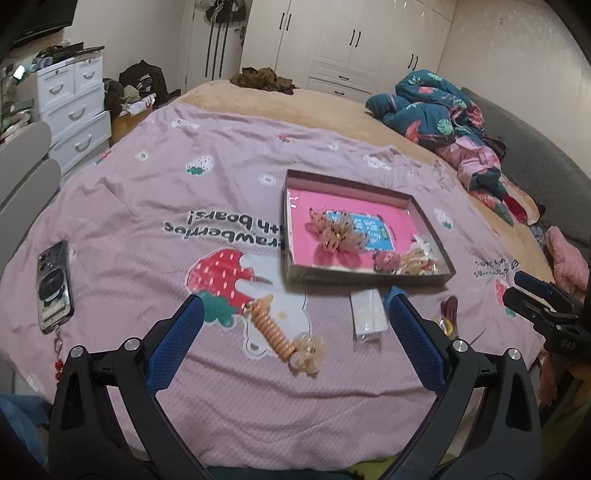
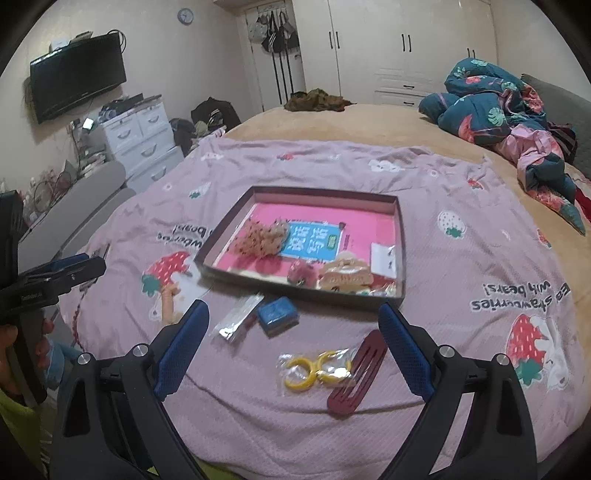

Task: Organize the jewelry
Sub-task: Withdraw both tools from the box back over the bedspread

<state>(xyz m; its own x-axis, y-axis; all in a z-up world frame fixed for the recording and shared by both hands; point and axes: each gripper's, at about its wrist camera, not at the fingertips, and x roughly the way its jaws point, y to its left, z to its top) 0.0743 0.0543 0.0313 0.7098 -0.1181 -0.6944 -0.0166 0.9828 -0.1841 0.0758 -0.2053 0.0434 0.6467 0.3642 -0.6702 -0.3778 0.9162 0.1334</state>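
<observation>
Bedroom items: phone (image 1: 54, 286) face down on pink strawberry-print sheet (image 1: 155, 199) covering bed (image 2: 354, 122); crumpled floral quilt (image 2: 502, 107) by grey headboard; white drawer unit (image 2: 142, 138); wall-mounted television (image 2: 75, 86); white wardrobe (image 1: 354, 44); round wall clock (image 2: 185, 15)

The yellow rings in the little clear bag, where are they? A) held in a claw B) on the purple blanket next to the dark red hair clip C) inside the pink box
B: the yellow rings lie on the blanket, beside the red hair clip, outside the box.
</observation>
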